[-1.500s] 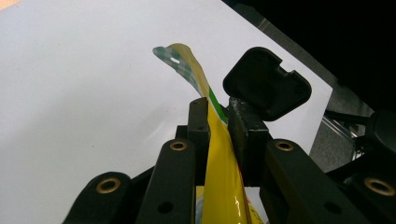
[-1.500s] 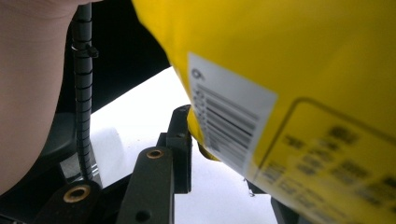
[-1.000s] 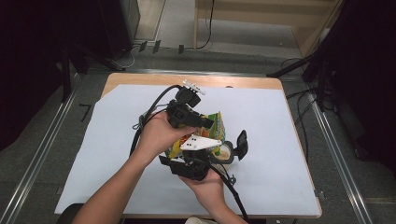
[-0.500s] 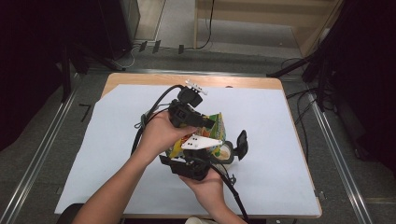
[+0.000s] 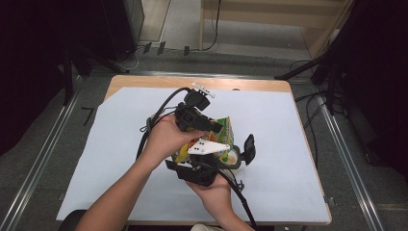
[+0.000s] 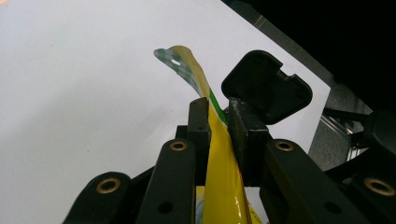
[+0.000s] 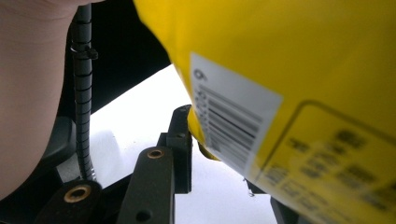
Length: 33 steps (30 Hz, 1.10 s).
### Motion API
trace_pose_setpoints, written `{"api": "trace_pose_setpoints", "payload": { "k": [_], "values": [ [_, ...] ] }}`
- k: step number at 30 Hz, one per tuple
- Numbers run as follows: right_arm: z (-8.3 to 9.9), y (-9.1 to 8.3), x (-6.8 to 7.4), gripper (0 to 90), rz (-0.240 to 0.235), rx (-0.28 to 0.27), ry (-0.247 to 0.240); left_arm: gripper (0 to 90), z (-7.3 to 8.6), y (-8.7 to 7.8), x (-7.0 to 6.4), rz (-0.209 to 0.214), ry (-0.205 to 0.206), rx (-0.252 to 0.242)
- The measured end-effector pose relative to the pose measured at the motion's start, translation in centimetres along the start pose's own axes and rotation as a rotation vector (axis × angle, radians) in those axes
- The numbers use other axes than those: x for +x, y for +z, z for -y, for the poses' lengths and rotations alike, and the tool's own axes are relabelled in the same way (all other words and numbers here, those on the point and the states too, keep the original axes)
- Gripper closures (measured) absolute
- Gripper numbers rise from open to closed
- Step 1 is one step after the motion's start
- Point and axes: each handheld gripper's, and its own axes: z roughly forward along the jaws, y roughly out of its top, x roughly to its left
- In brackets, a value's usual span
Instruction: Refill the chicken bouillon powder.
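Note:
A yellow snack bag (image 5: 225, 132) with a green-checked top edge is held up over the middle of the white-covered table (image 5: 298, 120). My left gripper (image 5: 217, 126) comes in from the left and is shut on the bag's flat upper seam (image 6: 196, 74). In the left gripper view, both jaws of that gripper (image 6: 217, 105) press the yellow film between them. My right gripper (image 5: 210, 156) sits just below it, closed on the bag's lower part. In the right gripper view the barcode side of the bag (image 7: 289, 84) covers the right jaw of the right gripper (image 7: 219, 133), and its corner rests against the left jaw.
A small round container (image 5: 235, 158) with its black hinged lid (image 5: 248, 148) standing up sits on the table just right of the bag; the lid (image 6: 266, 86) is close behind the left gripper's jaws. Black cables trail off to the left and the near edge.

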Motion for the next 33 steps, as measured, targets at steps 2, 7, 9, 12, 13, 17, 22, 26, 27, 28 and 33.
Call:
{"api": "trace_pose_setpoints", "payload": {
  "k": [2,7,9,12,13,17,22,26,27,28,33],
  "values": [
    [0.04,0.01,0.01,69.7,-0.001,0.001,0.002,79.9,0.01,0.01,0.01,0.001,0.001,0.001],
    [0.14,0.04,-0.01,69.9,0.000,-0.002,-0.004,79.8,0.04,0.09,-0.02,0.002,0.004,0.001],
    [0.11,-0.03,-0.04,69.9,0.001,0.001,-0.003,79.7,0.00,0.12,-0.05,0.004,0.002,-0.003],
    [0.09,-0.16,-0.08,69.9,0.007,0.001,-0.006,79.7,-0.04,0.13,-0.15,0.005,0.009,-0.005],
    [0.10,-0.16,-0.07,69.9,0.006,0.001,-0.006,79.7,-0.04,0.21,-0.14,0.002,0.006,-0.002],
    [0.26,-0.10,-0.16,69.9,0.010,0.007,-0.008,79.7,0.03,0.41,0.08,0.010,-0.002,0.002],
    [0.35,-0.15,-0.13,70.2,0.008,0.005,-0.006,79.7,0.06,0.48,-0.09,0.012,0.003,0.007],
    [0.54,-0.16,-0.05,70.5,0.013,0.003,-0.005,80.0,0.15,0.69,-0.07,0.015,0.000,0.012],
    [0.58,-0.16,-0.03,70.6,0.013,0.005,-0.005,80.0,0.17,0.69,-0.09,0.013,0.000,0.013],
    [0.60,-0.16,-0.02,70.7,0.013,0.006,-0.006,80.1,0.21,0.70,-0.11,0.014,-0.004,0.011],
    [0.77,-0.11,0.00,71.3,0.013,0.011,-0.009,80.1,0.39,0.82,-0.12,0.012,0.001,0.020]
  ]
}}
